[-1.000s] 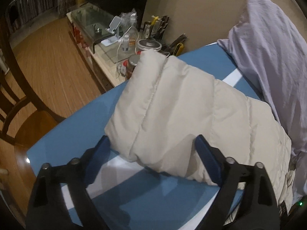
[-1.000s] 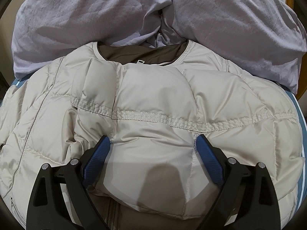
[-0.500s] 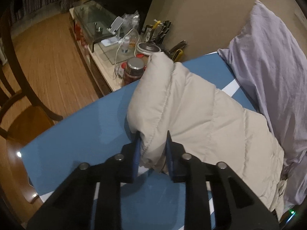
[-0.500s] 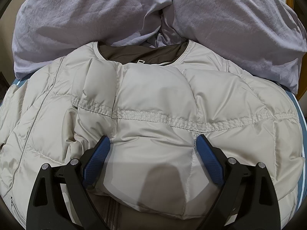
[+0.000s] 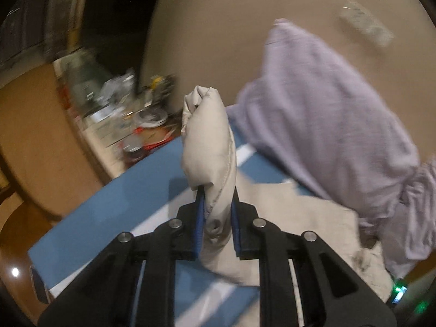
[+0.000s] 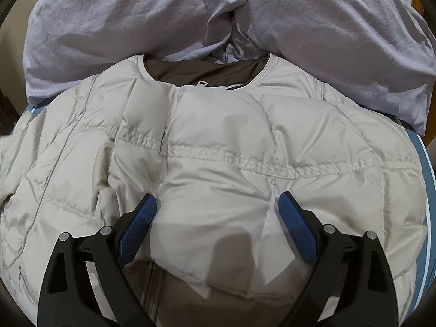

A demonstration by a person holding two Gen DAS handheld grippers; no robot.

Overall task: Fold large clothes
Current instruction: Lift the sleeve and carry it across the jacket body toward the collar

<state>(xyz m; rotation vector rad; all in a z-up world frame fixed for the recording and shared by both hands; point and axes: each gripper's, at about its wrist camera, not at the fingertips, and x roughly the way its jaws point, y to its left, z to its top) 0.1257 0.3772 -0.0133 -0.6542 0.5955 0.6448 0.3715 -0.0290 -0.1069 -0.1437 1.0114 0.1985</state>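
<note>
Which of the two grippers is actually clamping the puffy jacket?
The left gripper: shut on the beige down jacket's sleeve. The right gripper stays open.

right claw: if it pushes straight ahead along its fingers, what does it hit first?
The right claw is open and aimed down at the beige puffer jacket, so it would meet the quilted panel right between its pads first. It looks very close, possibly already touching; depth is hard to judge. The lilac cloth lies well beyond.

Blue table (image 5: 109,218) free on left; lilac bedding (image 6: 327,27) blocks far side.
</note>
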